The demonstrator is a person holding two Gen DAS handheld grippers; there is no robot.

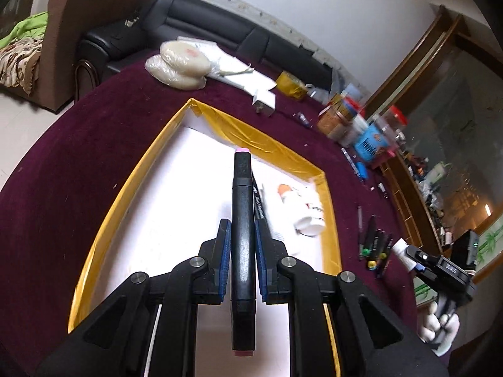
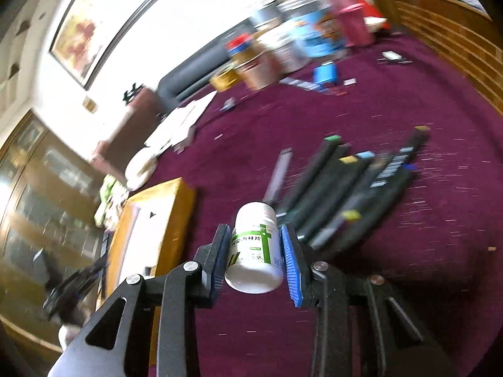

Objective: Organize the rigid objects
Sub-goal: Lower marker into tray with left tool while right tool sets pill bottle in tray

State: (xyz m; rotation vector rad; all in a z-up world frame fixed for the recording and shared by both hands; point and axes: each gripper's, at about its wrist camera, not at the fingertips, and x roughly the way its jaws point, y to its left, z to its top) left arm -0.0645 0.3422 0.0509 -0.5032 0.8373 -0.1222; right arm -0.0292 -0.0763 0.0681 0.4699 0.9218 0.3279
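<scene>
The left gripper (image 1: 242,235) is clamped on a black marker (image 1: 242,242). The marker lies straight along the gripper, its pink end pointing away, and the blue pads (image 1: 223,260) press on both of its sides. It hangs above a box (image 1: 273,139) with yellow walls and a white floor. Inside the box, on the right side, a white bottle (image 1: 306,210) lies on its side, and next to it is another dark pen (image 1: 259,202), partly hidden behind the held marker. The box sits on a desk (image 1: 94,119) covered in dark purple cloth.

Further right on the cloth, outside the box, a bunch of dark markers (image 2: 355,185) lies close together, with green, yellow and blue ends. They look blurry.

The right gripper (image 2: 254,251) is clamped on a small white pill bottle (image 2: 255,251) with a green cross on its label. The cap end points away and the flat bottom faces the camera. The blue pads (image 2: 290,267) touch both sides of the bottle. It is held in the air above the purple cloth, near the markers, with the yellow box off to its left.

At the back of the desk stand jars and tins (image 2: 283,40), too blurry to tell apart.
</scene>
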